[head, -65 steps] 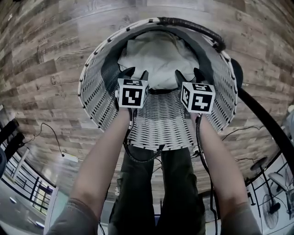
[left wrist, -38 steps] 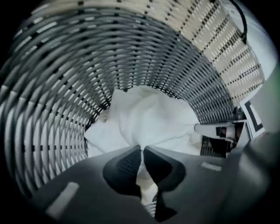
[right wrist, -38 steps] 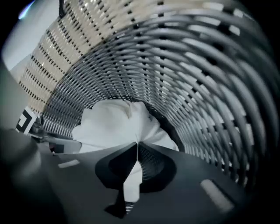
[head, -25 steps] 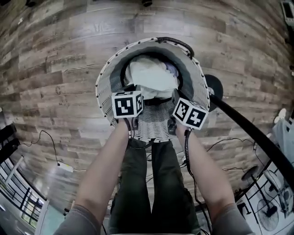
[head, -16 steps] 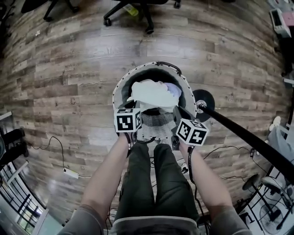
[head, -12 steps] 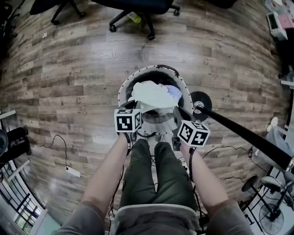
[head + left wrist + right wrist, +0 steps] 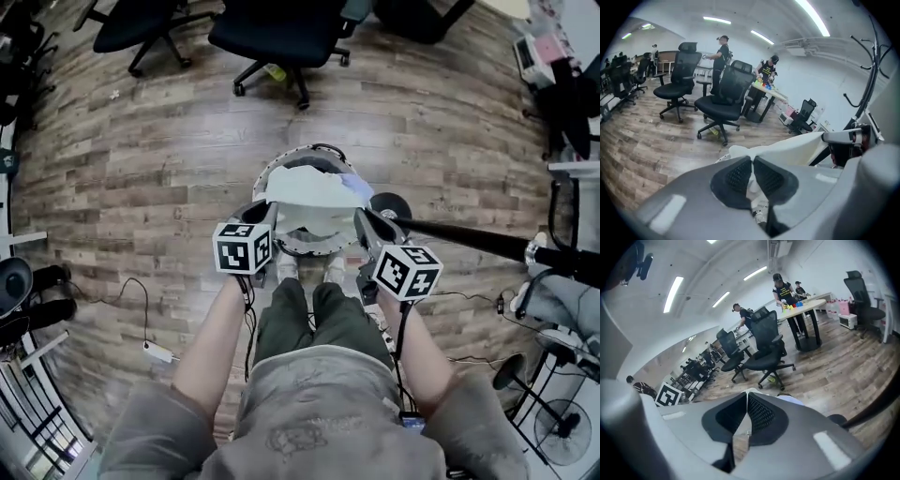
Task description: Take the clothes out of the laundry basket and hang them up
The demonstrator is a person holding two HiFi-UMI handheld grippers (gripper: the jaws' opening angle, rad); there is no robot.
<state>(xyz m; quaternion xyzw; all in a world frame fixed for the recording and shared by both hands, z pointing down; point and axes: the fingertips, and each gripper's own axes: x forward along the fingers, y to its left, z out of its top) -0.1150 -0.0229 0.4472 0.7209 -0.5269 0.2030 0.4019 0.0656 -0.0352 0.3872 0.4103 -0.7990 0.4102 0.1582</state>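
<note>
A white garment (image 7: 307,190) hangs spread between my two grippers above the round woven laundry basket (image 7: 309,247) on the floor. My left gripper (image 7: 265,210) is shut on the garment's left edge; in the left gripper view the cloth (image 7: 797,147) runs from the closed pads (image 7: 739,174) toward the right gripper (image 7: 851,137). My right gripper (image 7: 367,221) is shut on the right edge, with a thin strip of cloth (image 7: 740,420) between its pads (image 7: 760,414). A lavender piece (image 7: 355,184) shows behind the garment, over the basket.
A black coat stand pole (image 7: 469,240) slants in from the right, with its round base (image 7: 387,203) beside the basket; its hooks (image 7: 867,70) show in the left gripper view. Black office chairs (image 7: 281,37) stand beyond the basket. Cables (image 7: 141,319) lie on the wood floor at the left.
Both grippers have risen out of the basket with the white garment stretched between them. The head view has moved up and back, so the basket looks much smaller.
</note>
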